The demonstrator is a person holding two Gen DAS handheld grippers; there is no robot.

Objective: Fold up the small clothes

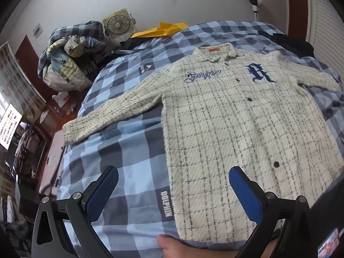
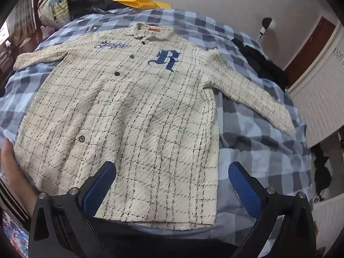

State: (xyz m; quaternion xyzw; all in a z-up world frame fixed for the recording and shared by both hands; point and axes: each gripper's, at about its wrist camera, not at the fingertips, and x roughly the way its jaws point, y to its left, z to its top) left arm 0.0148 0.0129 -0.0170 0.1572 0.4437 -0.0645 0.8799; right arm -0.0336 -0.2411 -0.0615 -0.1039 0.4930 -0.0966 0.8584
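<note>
Cream checked shirt spread flat on the bed, both grippers poised at its hem.

Taking the shirt [image 1: 236,129] as landmark: off its left side the left sleeve [image 1: 103,118] lies stretched out across the blue checked bedsheet [image 1: 120,142]; the left gripper [image 1: 172,185] hangs over the hem's left corner, fingers wide and holding nothing. The shirt lies front up and buttoned, probably smoothed out so the folds can start clean. At its right hem corner the right gripper [image 2: 169,180] hovers, fingers likewise wide and empty; beyond it the right sleeve [image 2: 253,94] angles outward.
</note>
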